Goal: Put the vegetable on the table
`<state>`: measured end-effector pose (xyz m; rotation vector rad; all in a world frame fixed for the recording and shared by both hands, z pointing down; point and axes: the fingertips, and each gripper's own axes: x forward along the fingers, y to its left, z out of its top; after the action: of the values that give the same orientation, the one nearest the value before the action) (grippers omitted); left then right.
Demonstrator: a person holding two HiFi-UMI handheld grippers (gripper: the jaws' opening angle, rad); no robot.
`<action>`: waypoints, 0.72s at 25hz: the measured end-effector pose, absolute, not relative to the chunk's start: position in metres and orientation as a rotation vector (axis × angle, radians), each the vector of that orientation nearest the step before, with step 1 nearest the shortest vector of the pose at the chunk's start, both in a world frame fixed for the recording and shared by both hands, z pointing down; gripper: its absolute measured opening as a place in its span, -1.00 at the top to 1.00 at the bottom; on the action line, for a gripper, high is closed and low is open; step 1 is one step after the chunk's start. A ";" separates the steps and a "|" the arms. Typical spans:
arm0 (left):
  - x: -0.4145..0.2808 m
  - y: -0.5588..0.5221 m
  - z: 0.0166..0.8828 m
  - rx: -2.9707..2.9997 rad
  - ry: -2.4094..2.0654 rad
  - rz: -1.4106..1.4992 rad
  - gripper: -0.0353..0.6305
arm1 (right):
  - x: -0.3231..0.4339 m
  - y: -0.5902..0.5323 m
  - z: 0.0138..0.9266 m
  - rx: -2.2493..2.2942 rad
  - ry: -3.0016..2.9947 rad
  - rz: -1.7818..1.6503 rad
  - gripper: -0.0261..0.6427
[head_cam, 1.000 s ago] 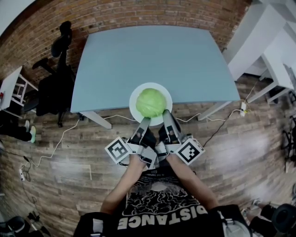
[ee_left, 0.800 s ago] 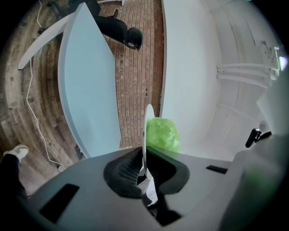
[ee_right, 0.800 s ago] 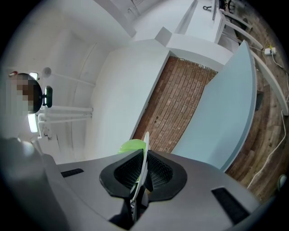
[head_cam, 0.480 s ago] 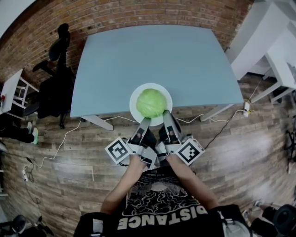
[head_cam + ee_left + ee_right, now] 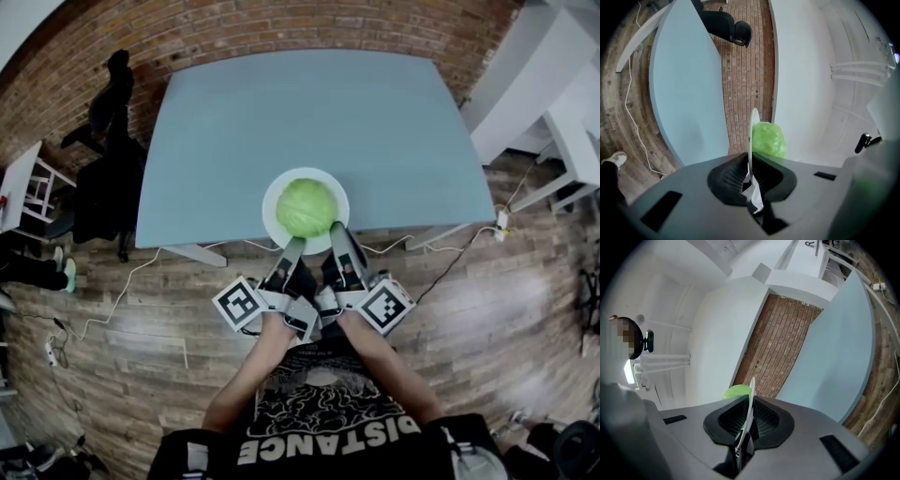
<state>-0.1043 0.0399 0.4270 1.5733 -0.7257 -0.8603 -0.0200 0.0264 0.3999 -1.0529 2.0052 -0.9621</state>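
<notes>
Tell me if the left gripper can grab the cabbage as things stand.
Probably not: the left gripper is clamped on the rim of the plate that carries the cabbage, as is the right gripper. Freeing it would leave the plate on one grip.

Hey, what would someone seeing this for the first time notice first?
A green cabbage sits on a white plate, seen over the near edge of the blue table. The left tool and the right tool each clamp the plate's near rim.
</notes>
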 end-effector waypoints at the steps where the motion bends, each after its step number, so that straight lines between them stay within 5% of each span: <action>1: -0.102 0.034 0.427 1.570 -0.726 -0.859 0.82 | -0.017 0.021 0.402 -1.059 2.002 -0.970 0.84; 18: -0.075 -0.052 0.437 1.544 -0.765 -0.836 0.82 | 0.010 -0.080 0.407 -1.030 1.983 -1.034 0.84</action>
<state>-0.0752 -0.0522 0.4367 1.5436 -0.7649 -0.8359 0.0098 -0.0802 0.4071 -1.0299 1.9834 -1.0344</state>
